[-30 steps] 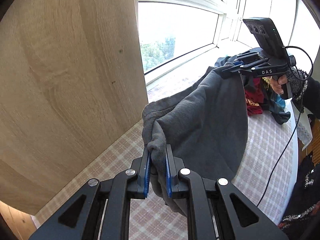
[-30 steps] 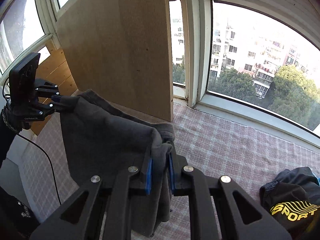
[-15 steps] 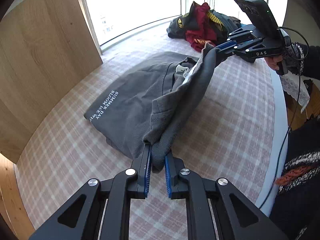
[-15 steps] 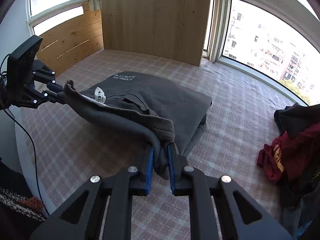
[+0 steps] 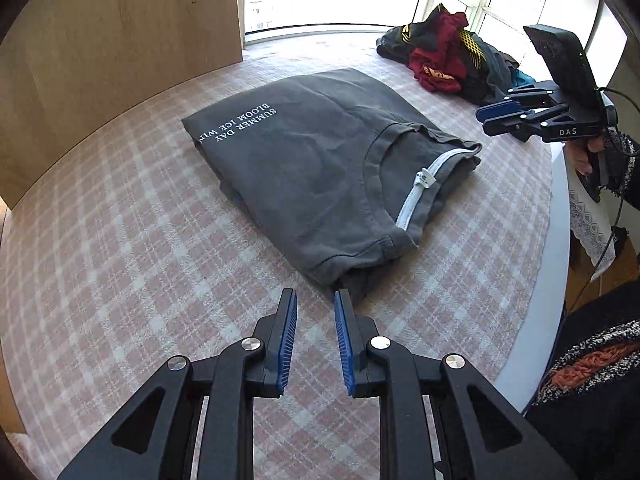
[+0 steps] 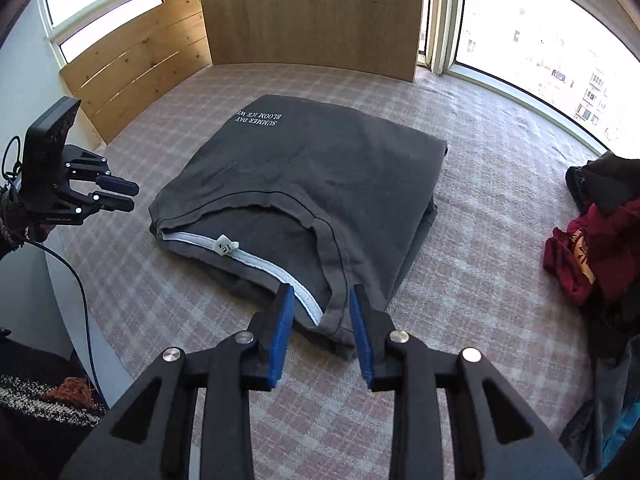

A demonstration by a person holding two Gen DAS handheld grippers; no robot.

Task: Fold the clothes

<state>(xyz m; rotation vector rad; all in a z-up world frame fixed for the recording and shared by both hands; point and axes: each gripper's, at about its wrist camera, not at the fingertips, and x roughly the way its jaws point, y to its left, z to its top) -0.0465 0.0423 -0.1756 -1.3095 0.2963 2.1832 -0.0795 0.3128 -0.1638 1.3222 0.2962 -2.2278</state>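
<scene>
A dark grey T-shirt (image 5: pixel 320 160) with white lettering lies folded flat on the checked tablecloth (image 5: pixel 120 260). Its collar and white neck tape face the grippers. My left gripper (image 5: pixel 315 300) is open and holds nothing, just short of the shirt's near corner. In the right wrist view the same shirt (image 6: pixel 320 168) lies ahead. My right gripper (image 6: pixel 321 294) is open, its blue pads (image 6: pixel 280 320) apart on either side of the collar corner without pinching it. Each gripper also appears in the other's view: the right gripper (image 5: pixel 486 118) and the left gripper (image 6: pixel 134 196) both hover beside the shirt.
A heap of unfolded clothes (image 5: pixel 440 56), red, black and yellow, lies at the window end and shows as clothes (image 6: pixel 592 248) on the right. A wooden board (image 6: pixel 312 12) stands behind the shirt. The table's white edge (image 5: pixel 556 240) runs by a person's sleeve.
Both grippers held the grey shirt in the air, laid it down in a fold, then opened and let it go. The shirt now rests flat and both grippers have drawn back from it.
</scene>
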